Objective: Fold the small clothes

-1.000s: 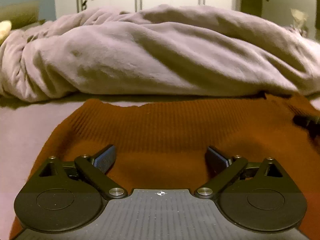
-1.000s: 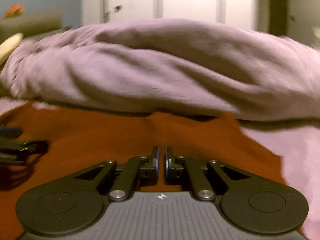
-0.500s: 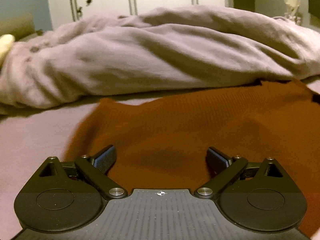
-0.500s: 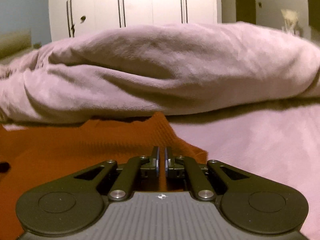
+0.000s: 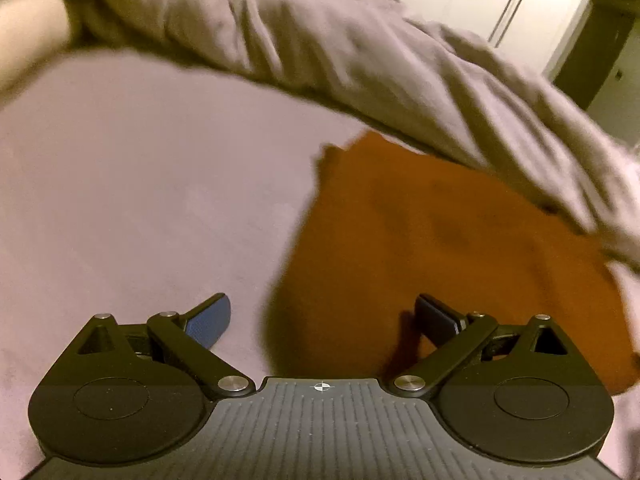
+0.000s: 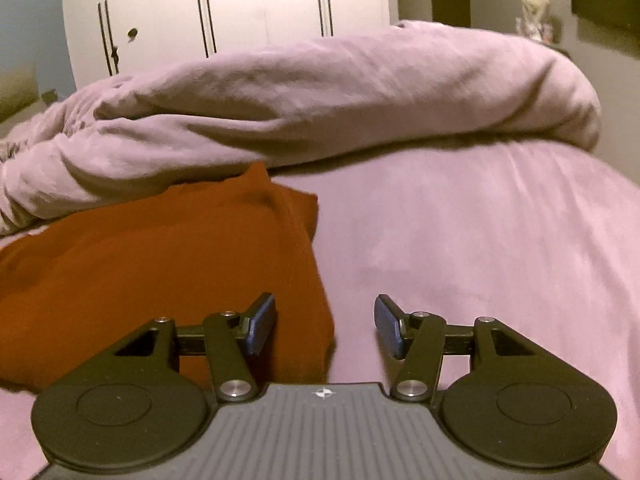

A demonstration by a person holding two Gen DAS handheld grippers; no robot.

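Note:
A rust-orange knitted garment (image 5: 432,248) lies folded on the pale lilac bed sheet; it also shows in the right wrist view (image 6: 160,264). My left gripper (image 5: 324,320) is open and empty, above the garment's left edge, one finger over the sheet and one over the cloth. My right gripper (image 6: 326,328) is open and empty, above the garment's right edge, its left finger over the cloth and its right finger over the sheet.
A bunched lilac duvet (image 6: 320,108) lies along the far side, touching the garment's back edge; it also shows in the left wrist view (image 5: 360,40). Bare sheet (image 6: 480,240) extends right of the garment and left of it (image 5: 140,180). White wardrobe doors (image 6: 260,8) stand behind.
My right gripper has opened; it was shut. Both grippers have lifted and moved outward from the garment, the left view tilting and swinging left, the right swinging right.

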